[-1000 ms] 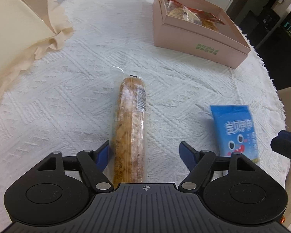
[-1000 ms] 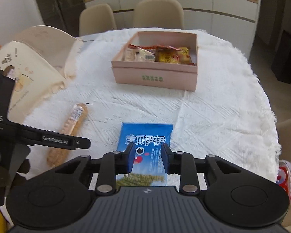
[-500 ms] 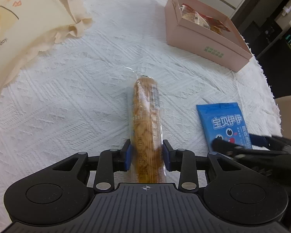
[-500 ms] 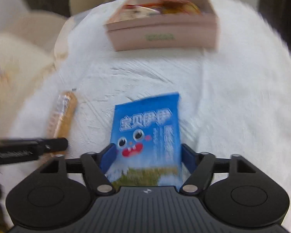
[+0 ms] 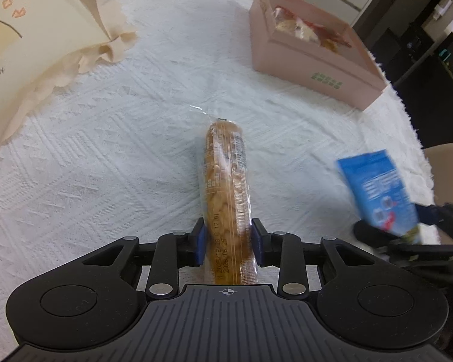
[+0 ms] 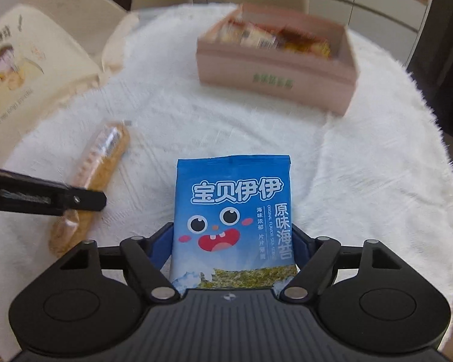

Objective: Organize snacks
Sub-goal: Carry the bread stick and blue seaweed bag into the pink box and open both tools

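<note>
Both snacks have just left the table: the left gripper, open a second ago, now has its jaws clamped on the long wrapped bread stick, and the right gripper holds the blue seaweed packet between wide-set jaws, lifted. Two loose snacks, one pink box already holding several; both seem ready to carry there.

Left wrist view: mounted just behind the left gripper, looking forward and down across the table toward its far right edge, close to the cloth. Right wrist view: behind the right gripper, facing the far edge — slightly higher, background blurred. Shared ground (seen from both): the pink box, the cream bag and each other's gripper.
</note>
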Tool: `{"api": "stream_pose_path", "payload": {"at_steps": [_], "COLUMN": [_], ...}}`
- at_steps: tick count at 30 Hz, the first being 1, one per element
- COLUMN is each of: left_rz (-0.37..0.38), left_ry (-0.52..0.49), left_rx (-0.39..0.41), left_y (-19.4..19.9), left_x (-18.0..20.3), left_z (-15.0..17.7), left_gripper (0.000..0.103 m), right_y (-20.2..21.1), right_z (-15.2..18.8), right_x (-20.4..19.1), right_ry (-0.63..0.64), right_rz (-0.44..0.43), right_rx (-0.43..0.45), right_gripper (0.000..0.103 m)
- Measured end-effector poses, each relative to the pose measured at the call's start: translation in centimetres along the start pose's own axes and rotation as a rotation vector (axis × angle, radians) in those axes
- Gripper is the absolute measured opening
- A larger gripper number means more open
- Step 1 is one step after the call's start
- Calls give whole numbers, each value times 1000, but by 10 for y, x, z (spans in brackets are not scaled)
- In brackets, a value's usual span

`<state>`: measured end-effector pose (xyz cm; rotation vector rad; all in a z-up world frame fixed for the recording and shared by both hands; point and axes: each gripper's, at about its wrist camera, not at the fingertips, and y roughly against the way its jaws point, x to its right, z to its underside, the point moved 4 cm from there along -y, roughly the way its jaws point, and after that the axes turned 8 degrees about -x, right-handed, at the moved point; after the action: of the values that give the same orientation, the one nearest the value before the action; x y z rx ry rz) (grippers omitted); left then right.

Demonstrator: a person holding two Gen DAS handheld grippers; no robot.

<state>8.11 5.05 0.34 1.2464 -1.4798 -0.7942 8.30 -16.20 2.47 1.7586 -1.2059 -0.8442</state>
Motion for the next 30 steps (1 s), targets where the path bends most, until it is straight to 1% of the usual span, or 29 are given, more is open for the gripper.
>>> {"api": "stream_pose_path", "payload": {"at_steps": [2, 3, 4, 6, 9, 12, 14, 15, 17, 19, 21, 24, 27, 30], "left_rz": [95, 134, 167, 190, 219, 219, 228, 250, 272, 244, 218, 249, 242, 254], "left_ry": [31, 42, 39, 0, -58, -81, -70, -49, 8, 57, 88, 108, 114, 126], "left_rx": [14, 34, 76, 162, 291, 363, 380, 379, 341, 294, 285, 306, 319, 285], "left_y": [11, 19, 32, 58, 96, 108, 100, 92, 69, 44, 32, 36, 39, 38], "left_x": [7, 11, 20, 40, 74, 103, 117, 122, 126, 122, 117, 99, 78, 53], "left_z": [-8, -15, -27, -51, -102, -156, -186, -202, -227, -244, -247, -236, -218, -195], "left_gripper": [34, 34, 34, 34, 34, 34, 35, 35, 36, 37, 37, 37, 37, 37], "right_y": [24, 34, 43, 62, 78, 81, 77, 74, 70, 71, 72, 73, 78, 92], "right_z": [-6, -9, -12, -19, -30, -36, -38, -39, -41, -42, -49, -65, -94, -135], "right_x": [11, 17, 22, 34, 50, 68, 78, 82, 91, 99, 103, 112, 117, 119], "right_ry": [-4, -3, -2, 7, 17, 14, 11, 9, 10, 28, 48, 69, 51, 10], "right_rz": [-13, -12, -8, 3, 18, 13, 17, 21, 20, 13, 22, 24, 27, 23], "right_rx": [47, 73, 94, 140, 189, 208, 203, 200, 196, 207, 222, 254, 319, 404], "right_gripper": [77, 77, 77, 77, 78, 78, 78, 78, 78, 78, 79, 79, 79, 79]}}
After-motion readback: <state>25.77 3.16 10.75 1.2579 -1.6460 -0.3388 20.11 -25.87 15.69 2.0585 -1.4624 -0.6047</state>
